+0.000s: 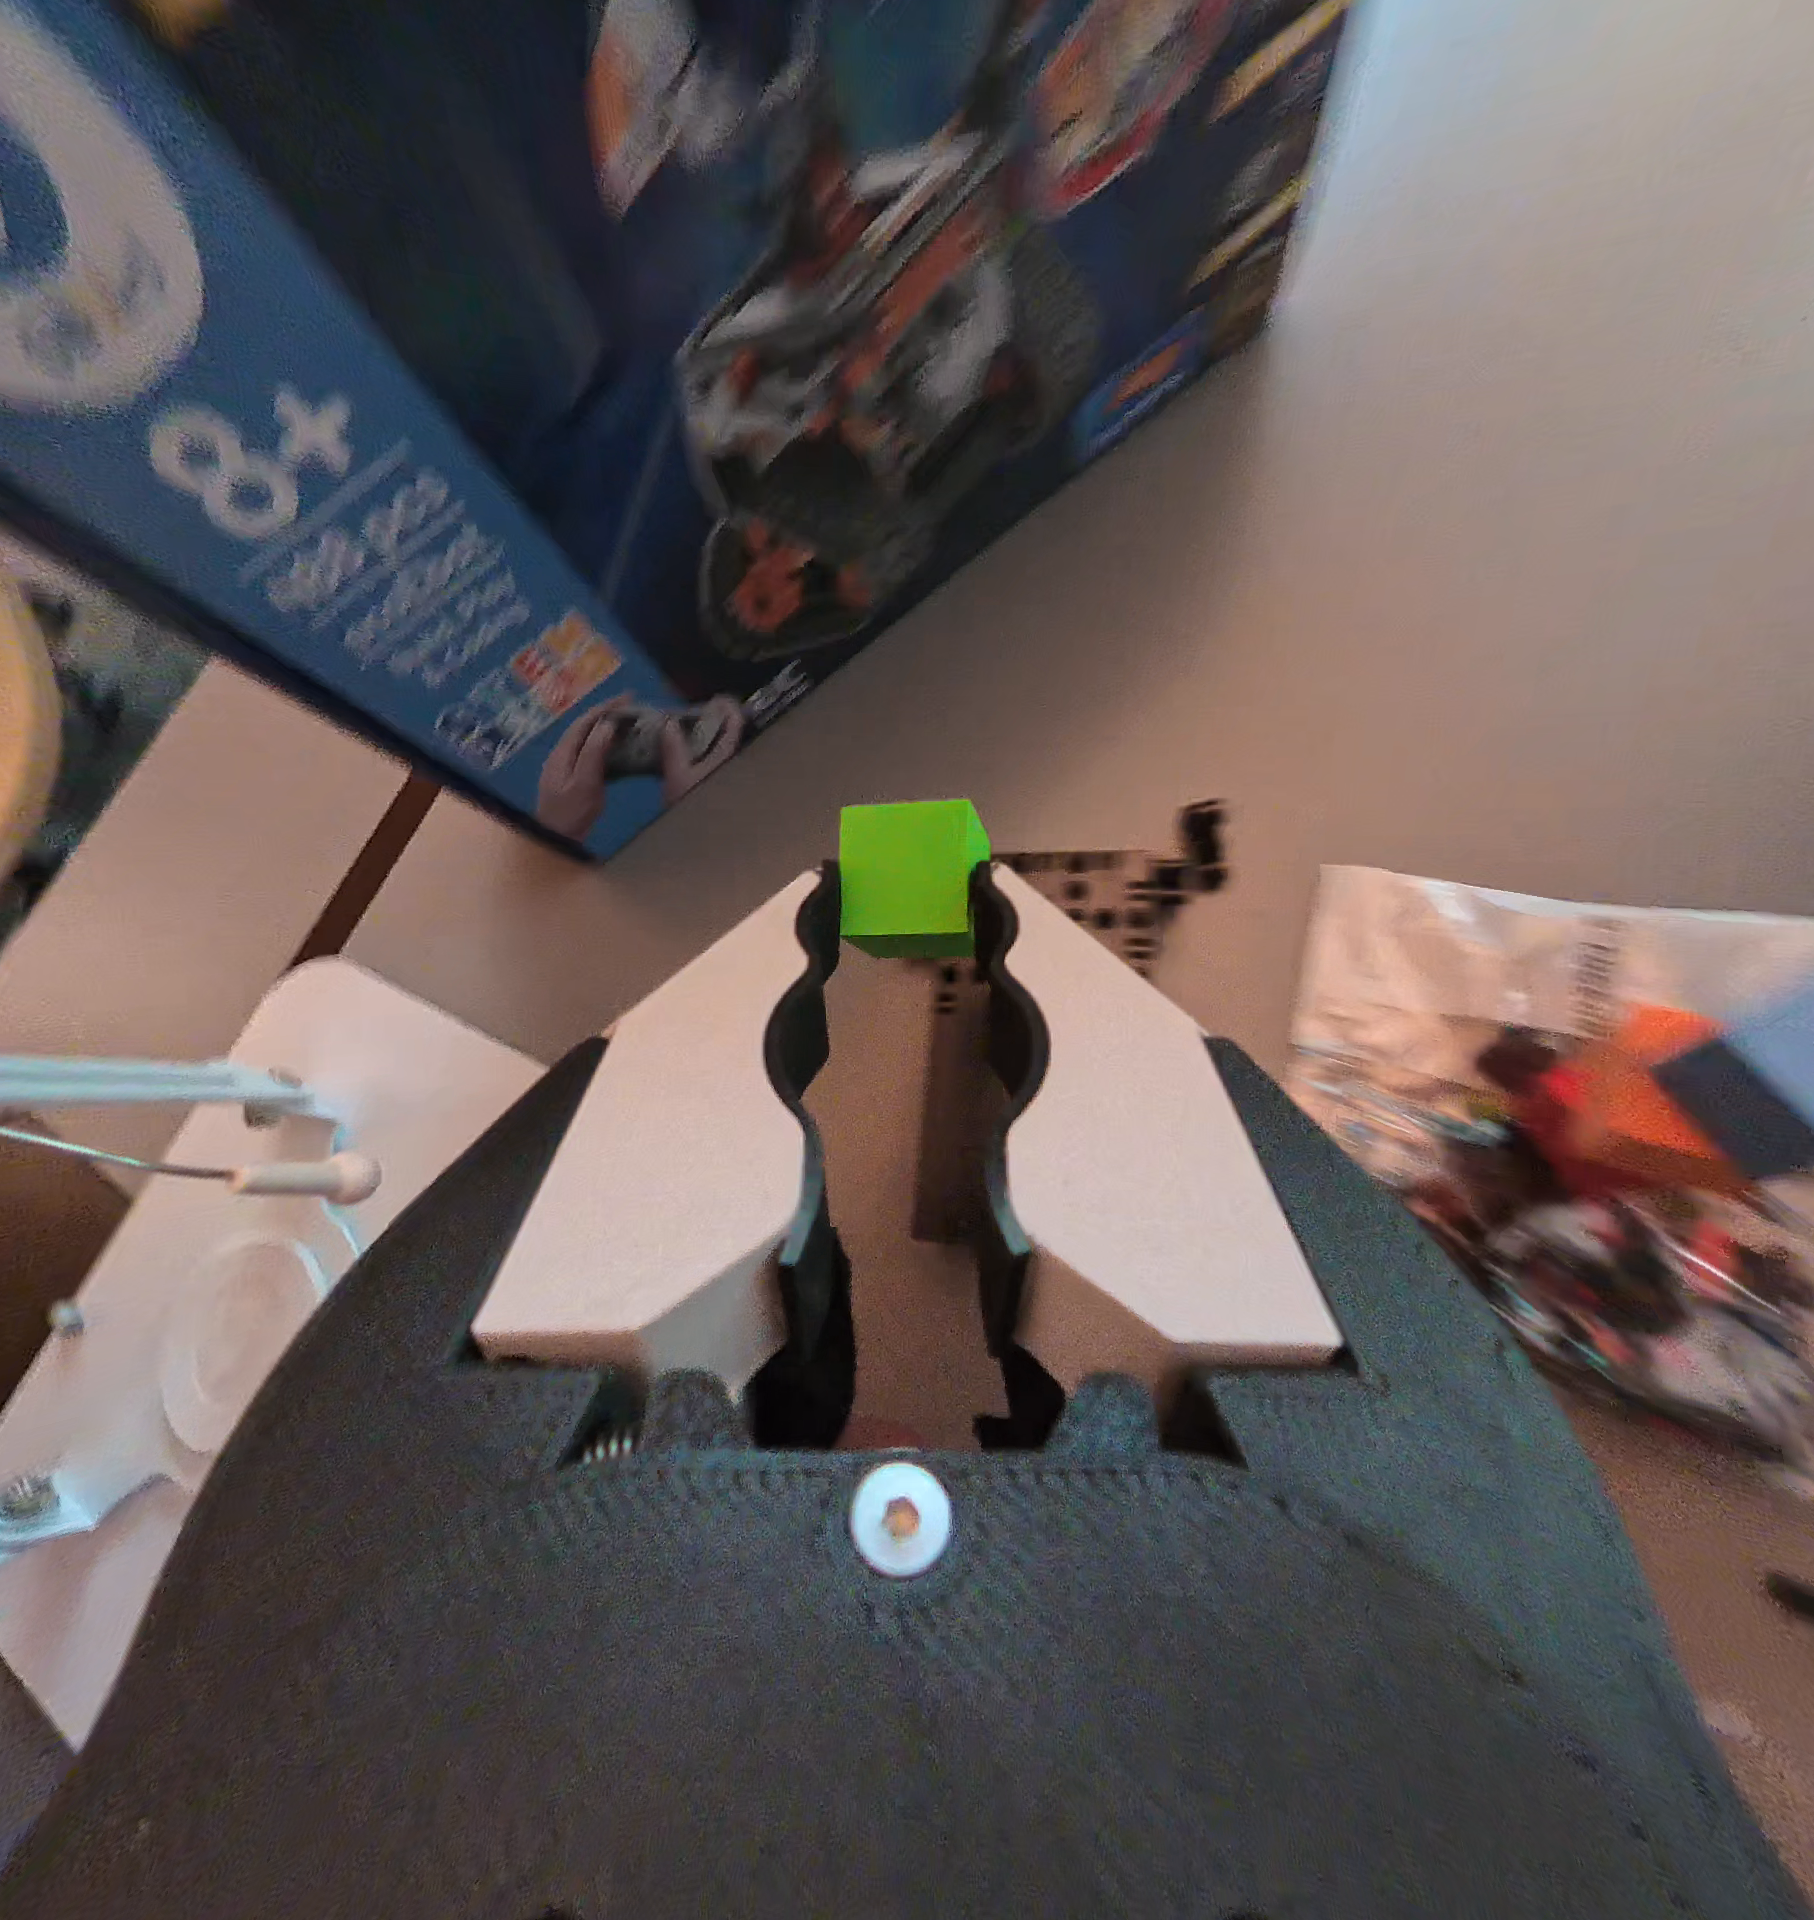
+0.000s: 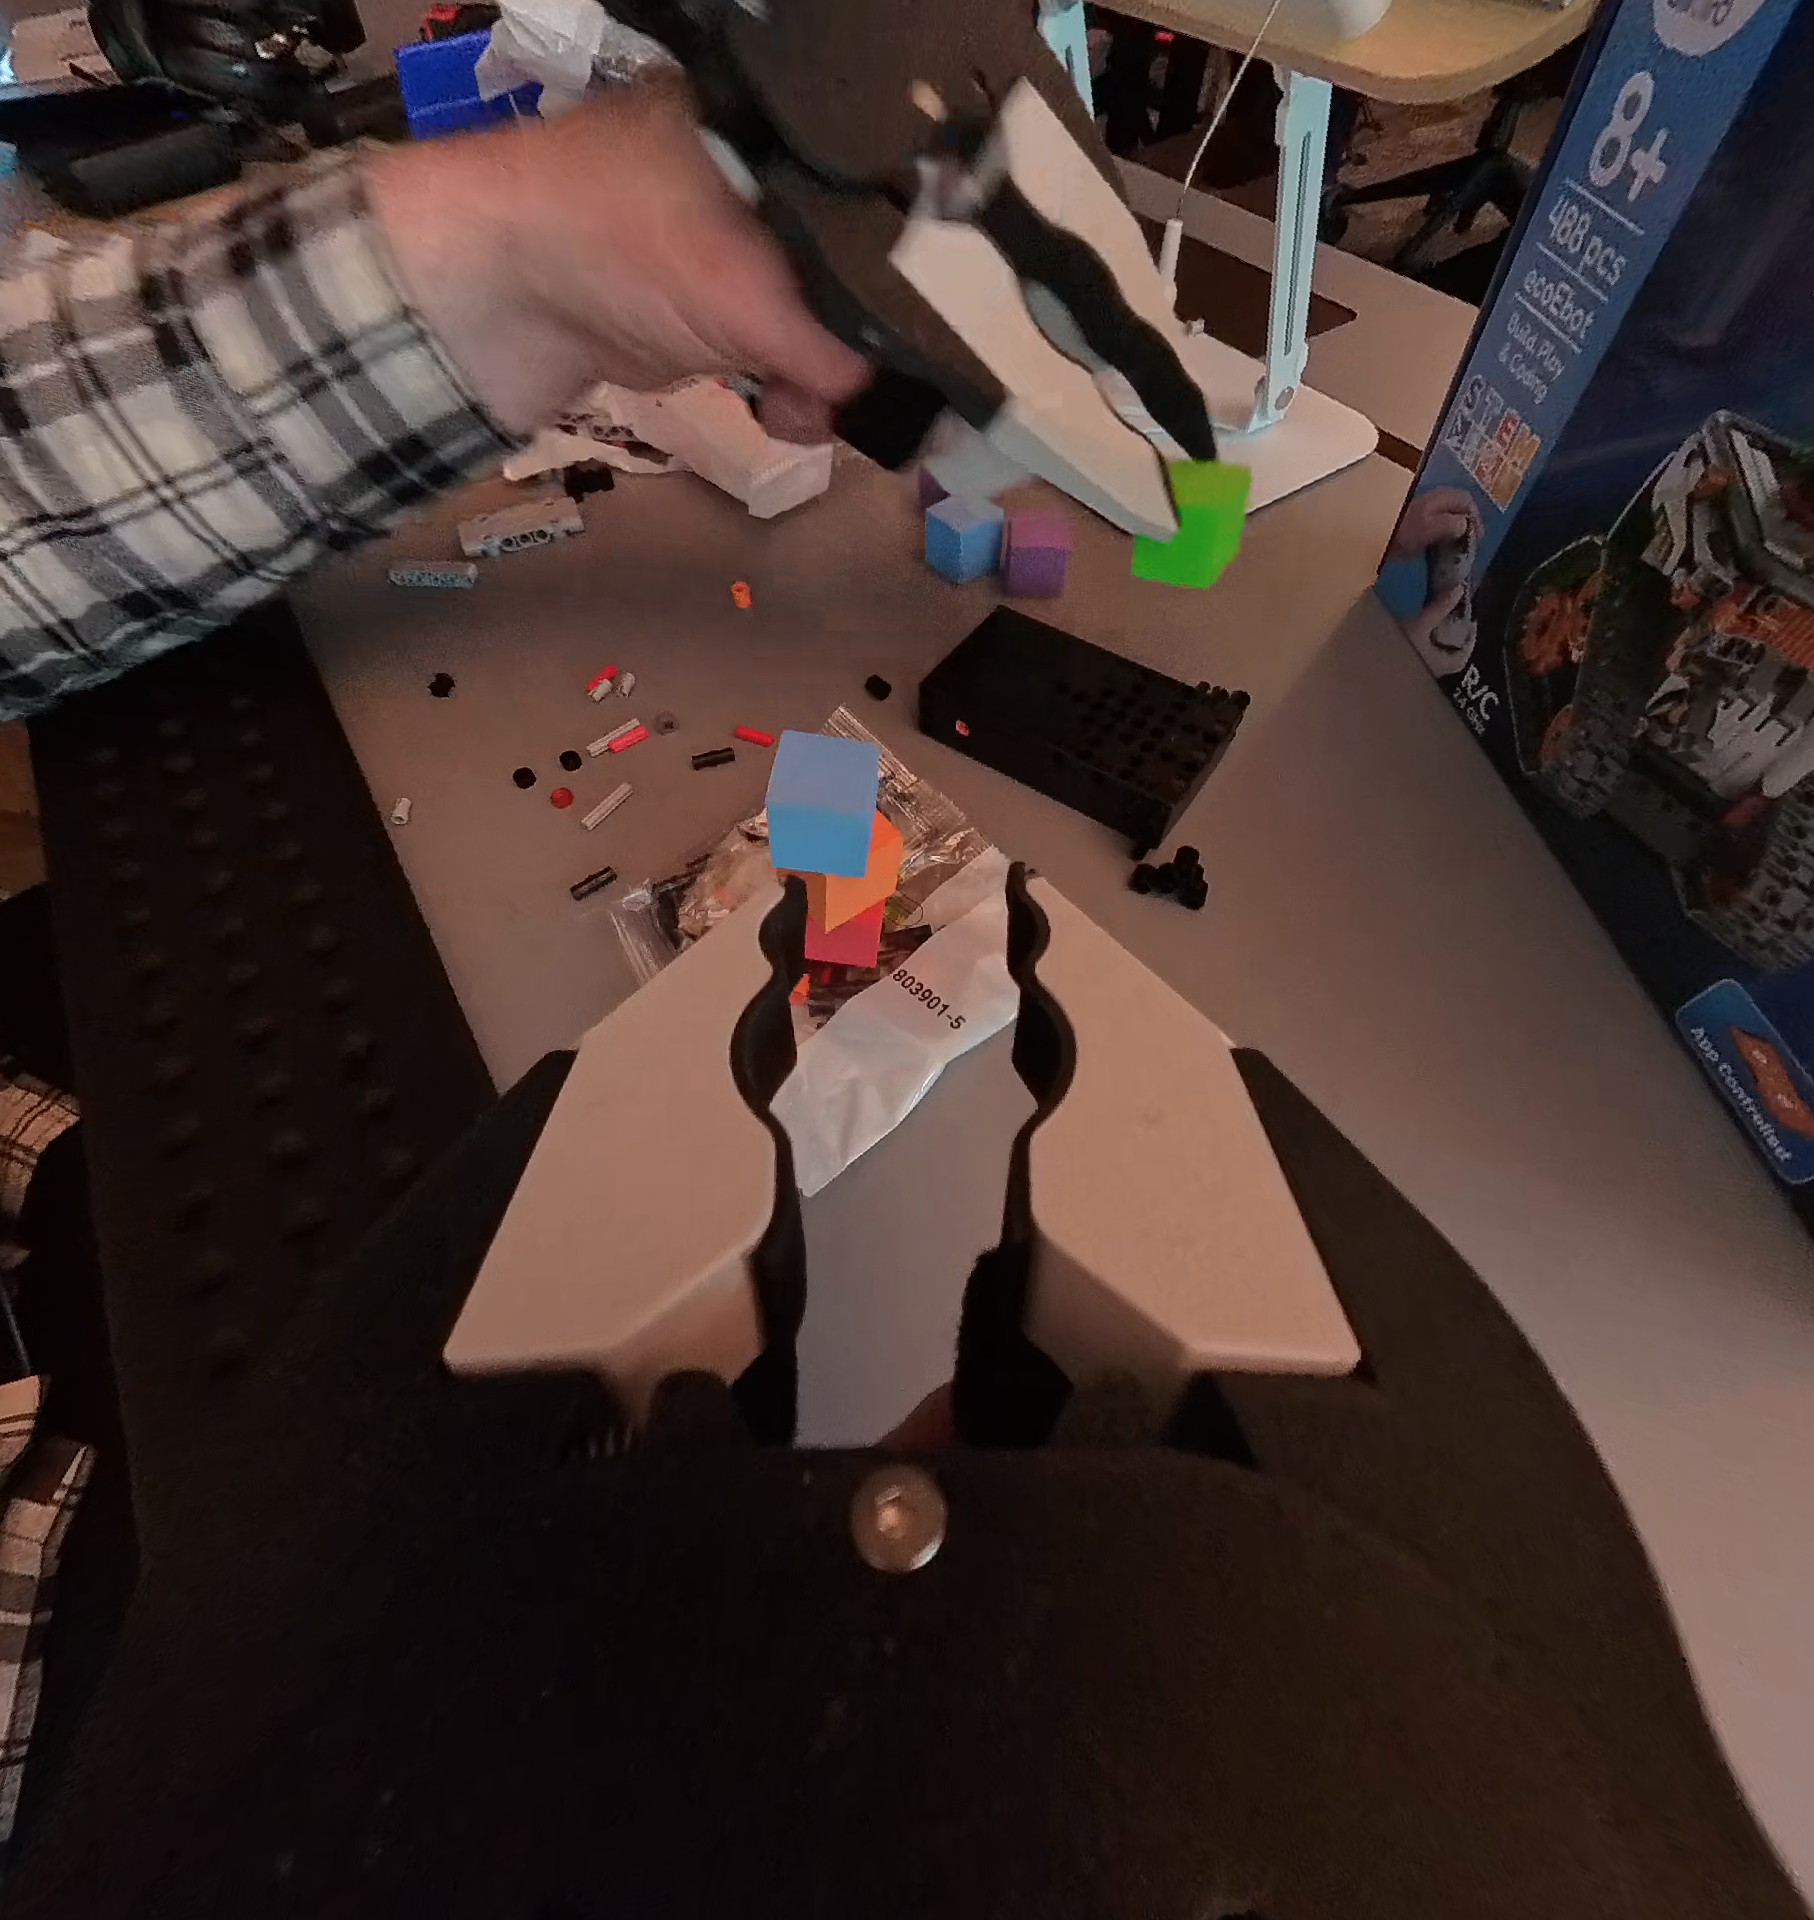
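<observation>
My left gripper (image 1: 905,883) is shut on a bright green cube (image 1: 908,871) and holds it at its fingertips above the table. In the right wrist view that gripper (image 2: 1183,468) shows at the far side, held by a hand in a plaid sleeve (image 2: 155,416), with the green cube (image 2: 1194,525) in it. My right gripper (image 2: 898,904) is open and empty, just behind a small stack: a blue cube (image 2: 822,800) on an orange cube (image 2: 861,873) on a red cube (image 2: 843,940). The stack stands on a clear plastic bag of parts (image 2: 882,1029).
A big blue toy box (image 1: 570,364) stands at the right of the table (image 2: 1402,987). A black perforated block (image 2: 1079,727), loose blue and purple cubes (image 2: 996,545), scattered small parts (image 2: 612,748) and a white lamp base (image 2: 1308,436) lie around. The grippers' ends are close to 15 cm from one another.
</observation>
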{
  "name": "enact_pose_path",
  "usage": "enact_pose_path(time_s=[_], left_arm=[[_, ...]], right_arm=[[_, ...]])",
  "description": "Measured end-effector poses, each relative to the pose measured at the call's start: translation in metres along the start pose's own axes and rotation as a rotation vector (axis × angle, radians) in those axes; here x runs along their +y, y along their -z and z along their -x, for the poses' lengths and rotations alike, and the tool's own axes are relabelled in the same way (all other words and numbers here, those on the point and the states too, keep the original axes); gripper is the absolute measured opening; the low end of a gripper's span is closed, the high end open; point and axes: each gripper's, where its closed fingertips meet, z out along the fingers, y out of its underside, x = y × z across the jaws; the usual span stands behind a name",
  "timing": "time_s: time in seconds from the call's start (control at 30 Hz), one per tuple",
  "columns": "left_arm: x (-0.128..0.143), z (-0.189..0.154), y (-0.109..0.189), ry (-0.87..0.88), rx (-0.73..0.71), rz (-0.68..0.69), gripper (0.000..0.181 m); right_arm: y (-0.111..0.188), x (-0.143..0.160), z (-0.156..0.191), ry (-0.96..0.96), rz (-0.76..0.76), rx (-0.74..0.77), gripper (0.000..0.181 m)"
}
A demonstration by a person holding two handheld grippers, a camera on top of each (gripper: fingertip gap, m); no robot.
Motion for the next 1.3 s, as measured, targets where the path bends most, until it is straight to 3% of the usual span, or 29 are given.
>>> enact_pose_path(time_s=[0.13, 0.23, 0.5, 0.87, 1.3], left_arm=[[-0.023, -0.048, 0.05, -0.101, 0.124, -0.099, 0.024], [-0.03, -0.084, 0.072, -0.122, 0.235, -0.136, 0.023], [-0.012, -0.128, 0.06, -0.22, 0.324, -0.054, 0.024], [-0.016, -0.134, 0.061, -0.175, 0.384, -0.09, 0.024], [-0.014, -0.129, 0.058, -0.178, 0.357, -0.085, 0.024]], right_arm=[[-0.001, 0.008, -0.001, -0.021, -0.006, 0.007, 0.038], [-0.002, 0.011, 0.0, -0.034, -0.01, 0.007, 0.037], [-0.002, 0.017, 0.004, -0.038, 0.003, 0.016, 0.037], [-0.002, 0.02, 0.001, -0.052, -0.005, 0.015, 0.037], [-0.001, 0.019, 0.002, -0.054, -0.014, 0.011, 0.037]])
